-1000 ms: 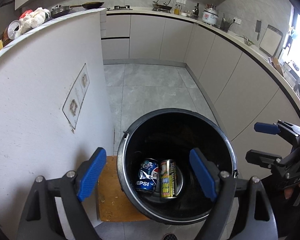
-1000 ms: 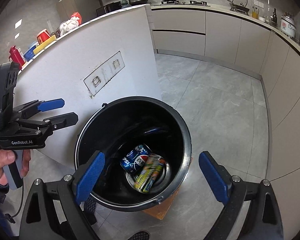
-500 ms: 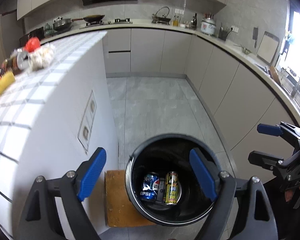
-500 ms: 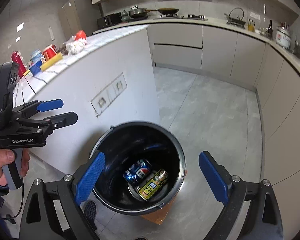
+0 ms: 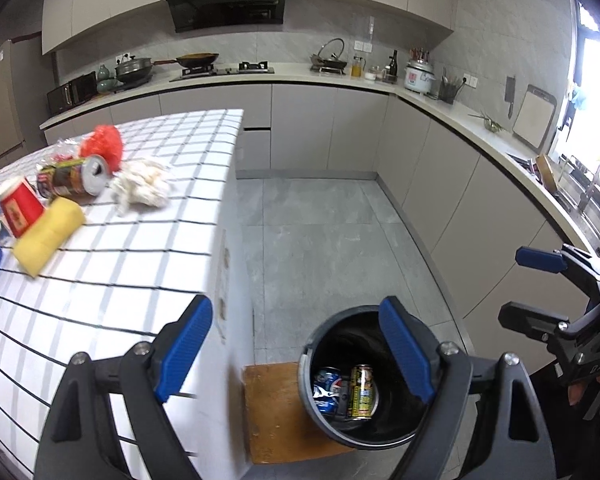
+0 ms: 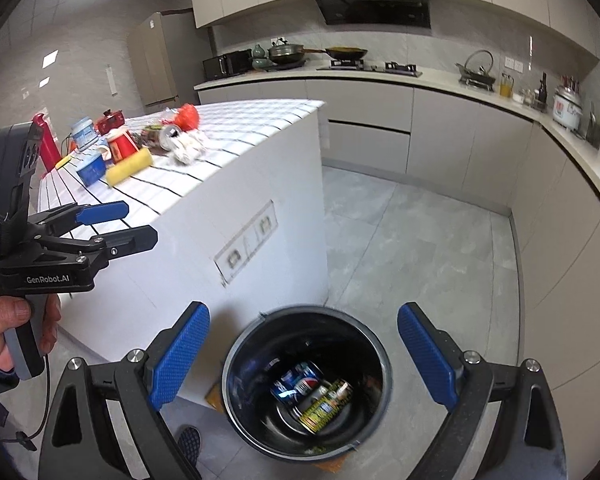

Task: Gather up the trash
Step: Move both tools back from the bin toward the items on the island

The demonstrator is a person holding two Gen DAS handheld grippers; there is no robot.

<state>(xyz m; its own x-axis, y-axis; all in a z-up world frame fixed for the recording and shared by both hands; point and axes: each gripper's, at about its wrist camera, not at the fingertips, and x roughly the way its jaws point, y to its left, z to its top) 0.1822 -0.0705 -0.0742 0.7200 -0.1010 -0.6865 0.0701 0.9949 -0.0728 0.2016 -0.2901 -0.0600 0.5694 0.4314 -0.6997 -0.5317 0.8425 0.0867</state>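
- Both grippers hang above a black bin (image 5: 364, 384) that stands on the grey kitchen floor, just beside the end wall of a white tiled island (image 5: 132, 240).
- The left gripper (image 5: 296, 352) has its blue pads spread wide with nothing between them; in its own view the island top lies to the left and the bin below to the right.
- The right gripper (image 6: 304, 356) is likewise spread and empty, its pads framing the bin's open mouth from above.
- Inside the bin lie 2 cans side by side: a blue Pepsi can (image 5: 327, 388) and a yellow-and-black can (image 5: 362, 390).
- The bin sits partly on a flat brown board (image 5: 276, 412) on the floor.
- Trash on the island top includes another can (image 5: 74, 178) lying on its side, a crumpled white wad (image 5: 142, 186) just beside it, a red bag (image 5: 102, 146) behind, a red paper cup (image 5: 20, 210) and a yellow roll (image 5: 48, 236).
- From the right wrist view, a hand (image 6: 12, 320) grips the left tool's handle at the frame's left edge.
- Blue tubs (image 6: 92, 168) stand farther back on the island.
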